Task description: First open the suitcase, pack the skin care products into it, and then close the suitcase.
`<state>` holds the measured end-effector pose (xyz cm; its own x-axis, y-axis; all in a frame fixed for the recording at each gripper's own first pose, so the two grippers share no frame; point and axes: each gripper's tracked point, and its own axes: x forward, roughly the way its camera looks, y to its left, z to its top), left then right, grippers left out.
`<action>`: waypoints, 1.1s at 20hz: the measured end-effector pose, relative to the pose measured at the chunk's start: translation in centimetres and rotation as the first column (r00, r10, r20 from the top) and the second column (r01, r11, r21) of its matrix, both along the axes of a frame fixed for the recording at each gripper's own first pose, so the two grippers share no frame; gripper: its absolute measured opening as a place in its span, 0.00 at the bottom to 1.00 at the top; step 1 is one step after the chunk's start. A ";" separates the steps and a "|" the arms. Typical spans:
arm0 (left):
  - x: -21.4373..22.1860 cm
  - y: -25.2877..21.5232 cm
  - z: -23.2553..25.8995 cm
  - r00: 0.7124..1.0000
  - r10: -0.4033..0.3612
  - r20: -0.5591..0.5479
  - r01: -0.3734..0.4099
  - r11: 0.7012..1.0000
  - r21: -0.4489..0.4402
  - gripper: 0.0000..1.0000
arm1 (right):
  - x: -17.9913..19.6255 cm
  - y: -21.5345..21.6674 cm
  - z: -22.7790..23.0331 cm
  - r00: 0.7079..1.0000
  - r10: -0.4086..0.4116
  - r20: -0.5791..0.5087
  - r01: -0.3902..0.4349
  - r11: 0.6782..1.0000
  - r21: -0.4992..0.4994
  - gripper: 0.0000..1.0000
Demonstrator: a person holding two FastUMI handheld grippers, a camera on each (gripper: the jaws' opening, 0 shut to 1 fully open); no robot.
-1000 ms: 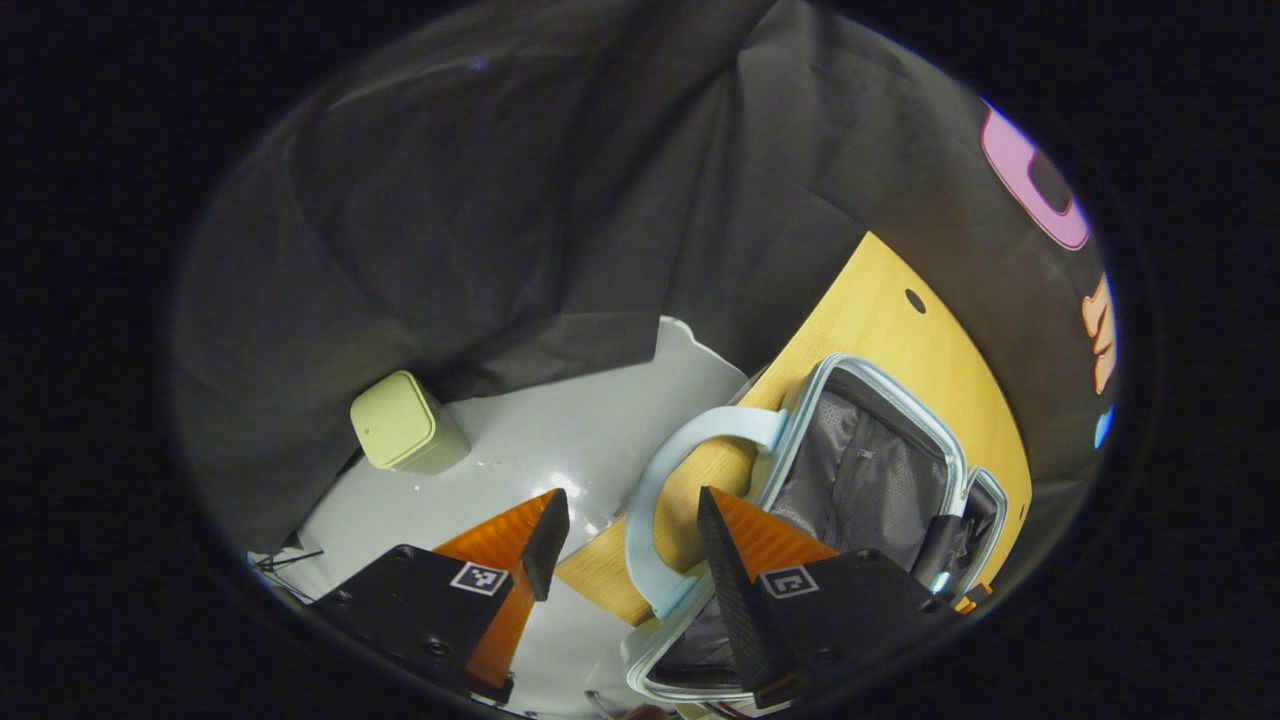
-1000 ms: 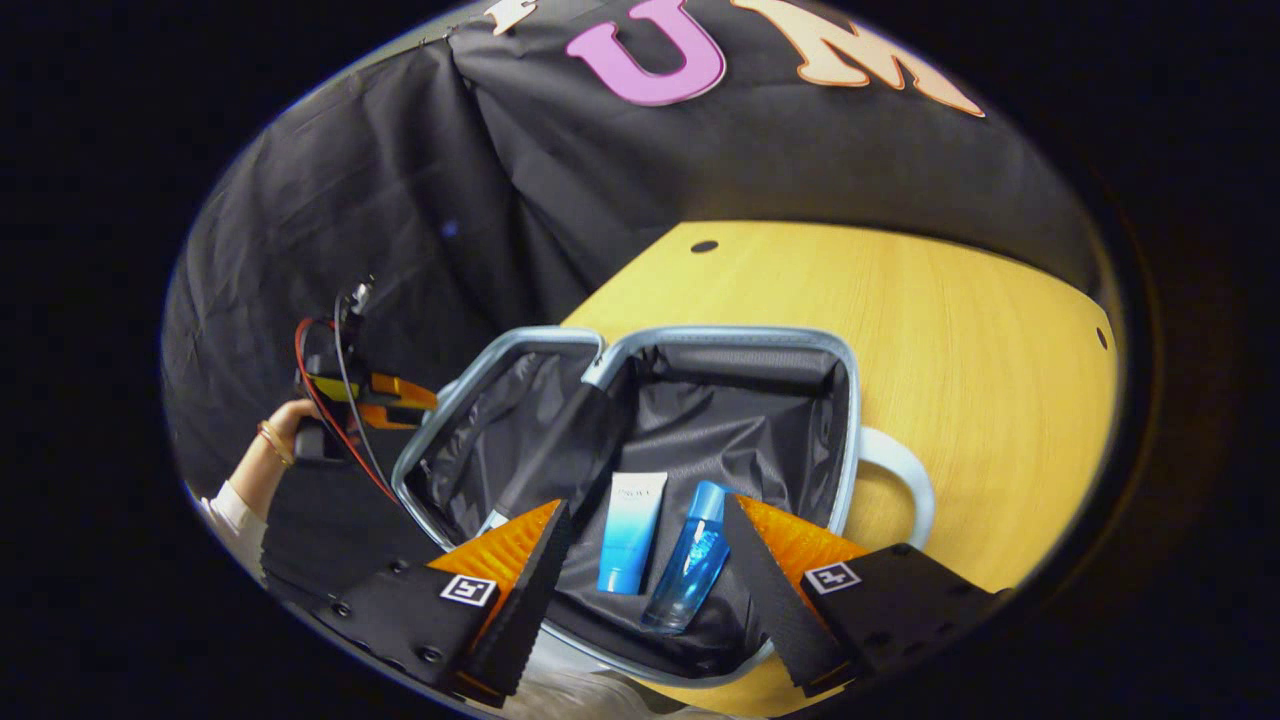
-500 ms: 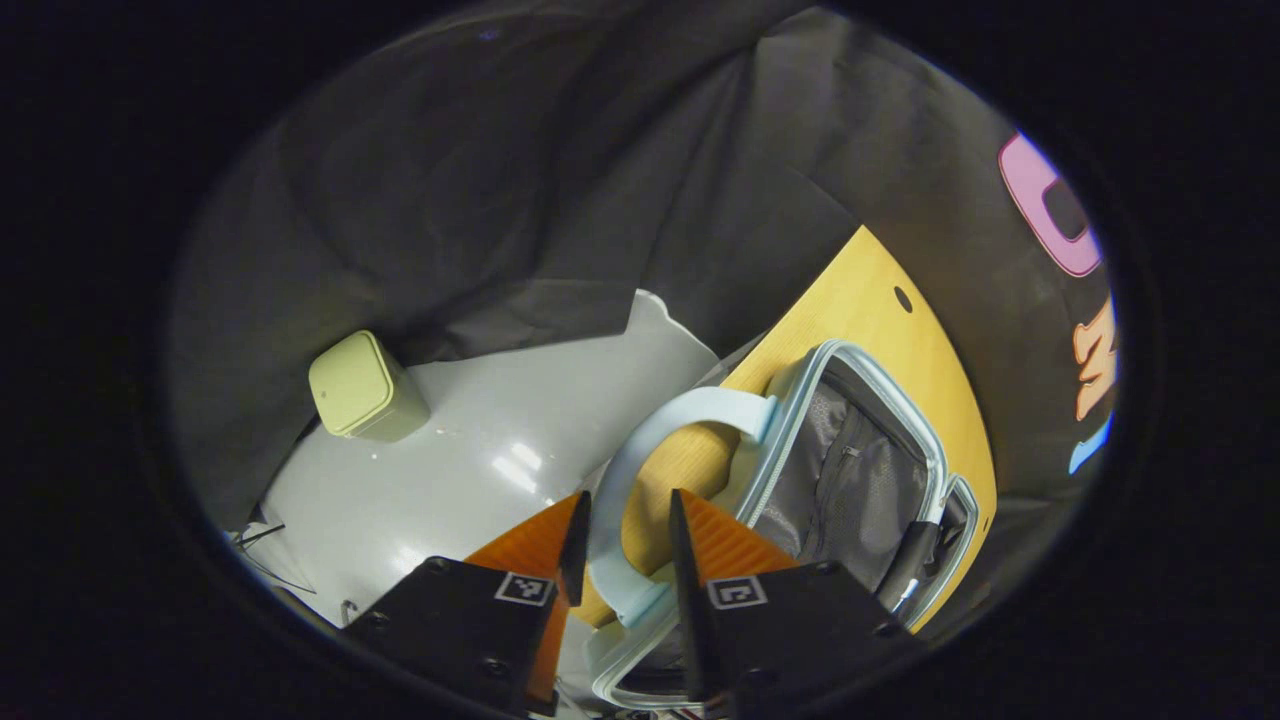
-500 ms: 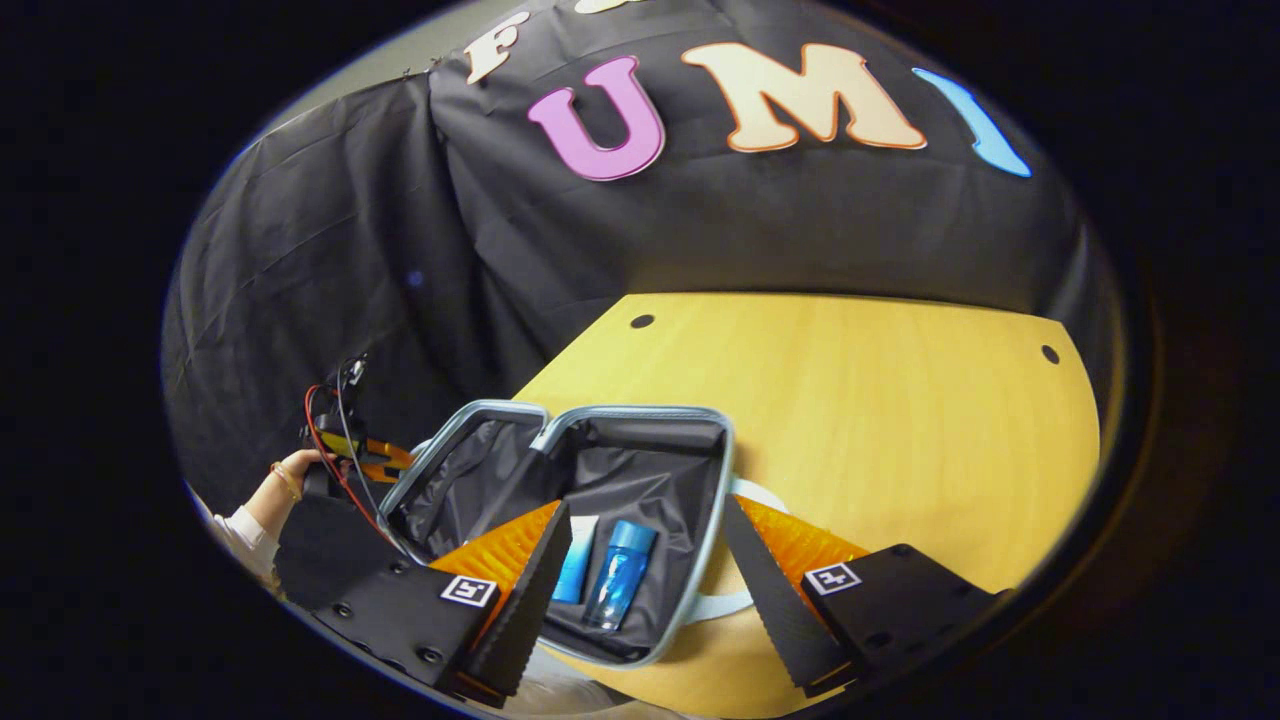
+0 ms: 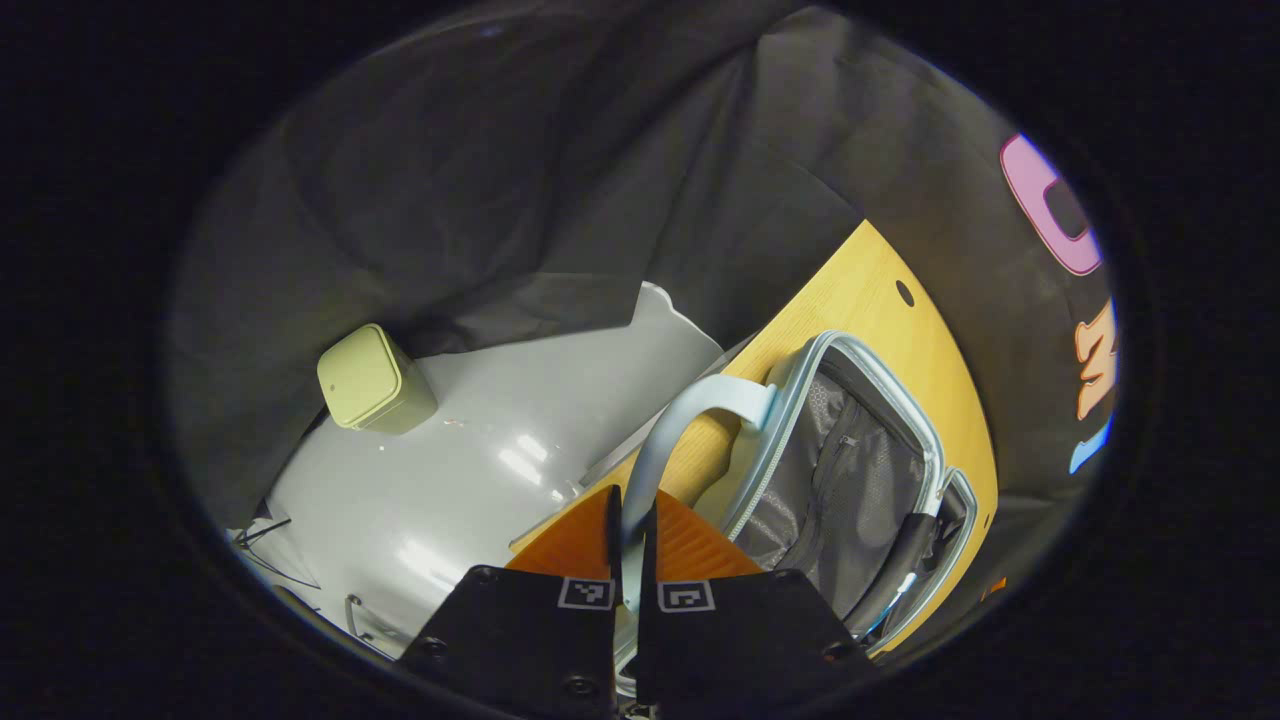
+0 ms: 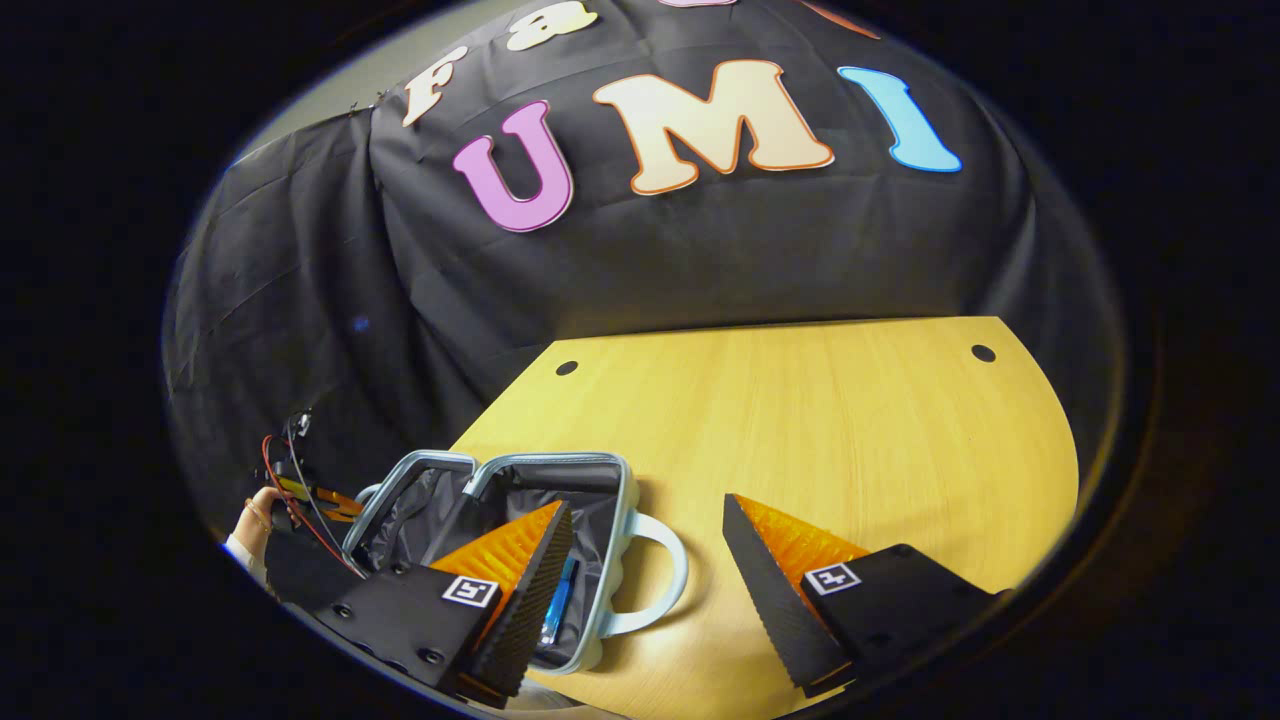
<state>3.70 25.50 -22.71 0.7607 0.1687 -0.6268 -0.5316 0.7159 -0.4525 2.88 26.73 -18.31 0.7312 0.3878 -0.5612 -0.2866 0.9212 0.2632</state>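
Note:
The pale blue suitcase (image 5: pixel 815 365) lies open on the wooden table (image 5: pixel 860 300), its grey mesh lining showing. My left gripper (image 5: pixel 630 530) is shut on the curved handle (image 5: pixel 690 400) of the near half, at the table's edge. In the right gripper view the open suitcase (image 6: pixel 628 500) sits at the lower left, with a blue bottle (image 6: pixel 557 605) partly hidden behind my finger. My right gripper (image 6: pixel 645 505) hangs open above the table (image 6: pixel 800 420), empty, to the right of the case and over its other handle (image 6: pixel 668 570). The left gripper (image 6: pixel 315 492) and the hand (image 6: pixel 255 505) holding it show beyond the case.
A pale green box (image 5: pixel 365 380) stands on the grey floor (image 5: pixel 470 470) left of the table. Black cloth hangs behind the table on all sides. The table has small round holes (image 6: pixel 983 353) near its back edge.
My left gripper has closed from wide open onto the suitcase handle. My right gripper has drawn back and to the right, away from the case, staying open.

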 end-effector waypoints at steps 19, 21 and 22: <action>-5.8 -18.5 20.9 0.948 -0.230 0.222 0.174 0.954 0.245 0.01 | 0.5 -7.8 1.6 0.997 -0.002 0.081 0.005 0.999 -0.039 0.95; -5.4 -22.5 22.1 0.929 -0.297 0.223 0.227 0.930 0.289 0.01 | 0.2 -9.0 2.0 0.996 0.004 0.089 -0.001 0.999 -0.039 0.95; -5.2 -24.7 22.5 0.916 -0.334 0.221 0.258 0.914 0.312 0.01 | -0.1 -9.5 2.0 0.996 0.005 0.090 -0.001 0.999 -0.039 0.95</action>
<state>-1.49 0.83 -0.24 0.9325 0.0435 -0.3585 -0.1637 0.9357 -0.3124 2.78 17.24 -16.33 0.7781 0.3691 -0.5082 -0.3101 0.9294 0.2001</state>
